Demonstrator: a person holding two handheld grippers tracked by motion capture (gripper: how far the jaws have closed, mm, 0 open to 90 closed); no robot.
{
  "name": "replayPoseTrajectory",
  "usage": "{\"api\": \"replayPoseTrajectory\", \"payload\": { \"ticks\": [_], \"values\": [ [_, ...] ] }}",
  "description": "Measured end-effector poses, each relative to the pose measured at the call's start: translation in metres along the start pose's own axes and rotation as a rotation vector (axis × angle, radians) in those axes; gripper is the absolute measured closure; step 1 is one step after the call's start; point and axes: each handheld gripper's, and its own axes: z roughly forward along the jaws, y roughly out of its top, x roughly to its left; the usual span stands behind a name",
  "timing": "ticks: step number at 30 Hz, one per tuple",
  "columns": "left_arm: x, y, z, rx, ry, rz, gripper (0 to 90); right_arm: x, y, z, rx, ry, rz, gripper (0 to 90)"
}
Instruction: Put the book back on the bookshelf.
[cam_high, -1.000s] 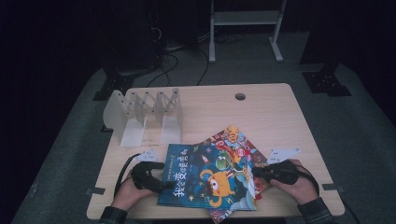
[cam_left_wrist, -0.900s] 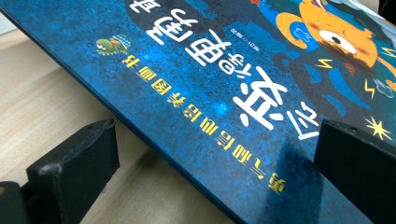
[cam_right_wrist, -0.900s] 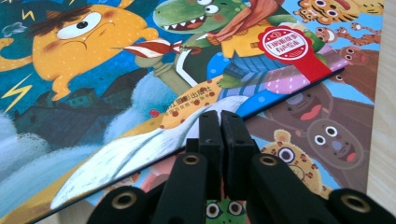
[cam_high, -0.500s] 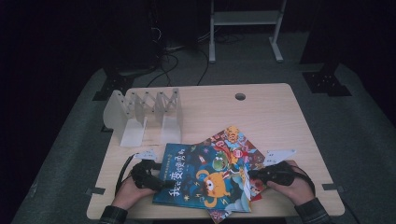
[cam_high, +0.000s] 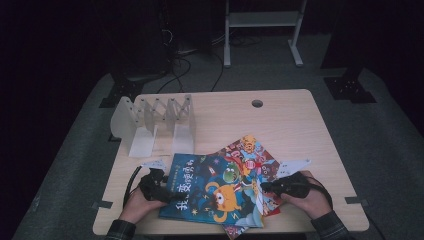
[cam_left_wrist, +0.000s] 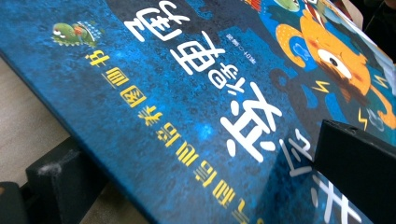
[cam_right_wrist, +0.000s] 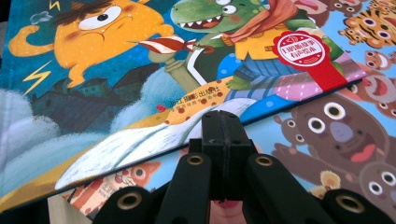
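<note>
Gripping blue picture book (cam_high: 210, 187) | left gripper (cam_high: 159, 191) clamps left edge; right gripper (cam_high: 267, 187) closed, empty | cover stiff, glossy, slippery; hold edges

Left gripper (cam_high: 167, 194) jaws spread wide — right gripper (cam_high: 266, 187) jaws pressed together, both low.

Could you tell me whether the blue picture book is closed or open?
Closed: the blue picture book shows its whole front cover, title and orange monster, lying flat over other books.
</note>
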Motion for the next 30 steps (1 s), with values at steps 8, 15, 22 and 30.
{"api": "replayPoseTrajectory", "payload": {
  "ticks": [8,15,22,30],
  "values": [
    [0.004,0.001,0.001,0.013,-0.015,-0.039,0.0,0.002,0.003,0.003,0.005,0.005,-0.014,89.6],
    [0.003,0.004,0.003,0.029,-0.017,-0.053,0.0,0.003,0.003,0.003,0.003,0.002,-0.018,89.5],
    [0.001,0.006,0.002,0.037,-0.010,-0.054,0.0,0.002,0.003,0.004,0.001,0.004,-0.012,89.6],
    [-0.003,0.010,-0.008,-0.004,-0.016,-0.036,0.0,0.002,0.004,0.004,-0.002,0.019,-0.009,89.4]
  ]
}}
